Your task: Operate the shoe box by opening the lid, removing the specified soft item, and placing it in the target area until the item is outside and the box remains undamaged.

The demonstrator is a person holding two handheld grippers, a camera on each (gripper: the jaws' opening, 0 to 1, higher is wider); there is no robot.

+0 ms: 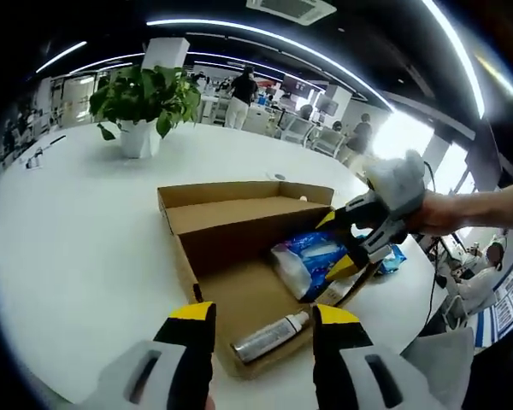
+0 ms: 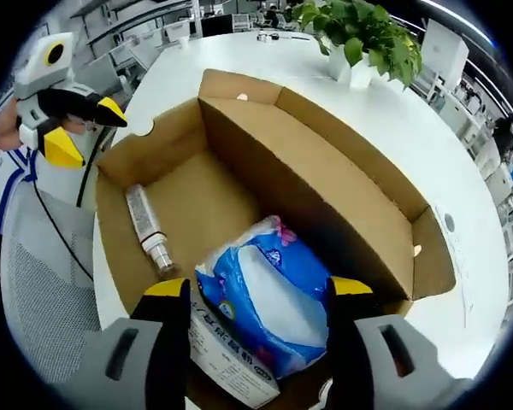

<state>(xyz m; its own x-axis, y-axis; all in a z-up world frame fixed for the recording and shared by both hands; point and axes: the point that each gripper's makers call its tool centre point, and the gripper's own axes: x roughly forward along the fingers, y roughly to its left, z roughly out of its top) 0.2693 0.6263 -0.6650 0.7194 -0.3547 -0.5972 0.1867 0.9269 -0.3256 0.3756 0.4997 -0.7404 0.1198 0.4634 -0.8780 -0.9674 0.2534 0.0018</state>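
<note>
1. Left gripper [image 1: 264, 318], seen in the left gripper view, rises from the bottom edge with its yellow-tipped jaws apart and nothing between them; it hangs over the near end of the open box [image 1: 244, 248].
2. Same view: the cardboard box sits on a white round table [image 1: 77, 239], its lid standing up on the far side. Inside lie a blue and white soft pack [image 1: 312, 263] toward the right end and a small silver bottle [image 1: 269, 336] on the near floor of the box.
3. Same view: the right gripper [image 1: 356, 242] comes in from the right, held by a person's hand, its jaws apart around the right end of the soft pack. A potted plant [image 1: 147, 102] stands well behind the box.
4. Right gripper view: the right gripper [image 2: 256, 295] has its jaws apart on either side of the soft pack [image 2: 265, 295], which lies in the near right part of the box [image 2: 316, 184]; I cannot tell whether the jaws touch it.
5. Same view: the bottle [image 2: 148, 226] lies along the left wall of the box, apart from the pack. The left gripper [image 2: 77, 124] hangs at the upper left beyond the box rim, jaws apart. The potted plant [image 2: 359, 38] stands on the table [image 2: 462, 188] at the top.
</note>
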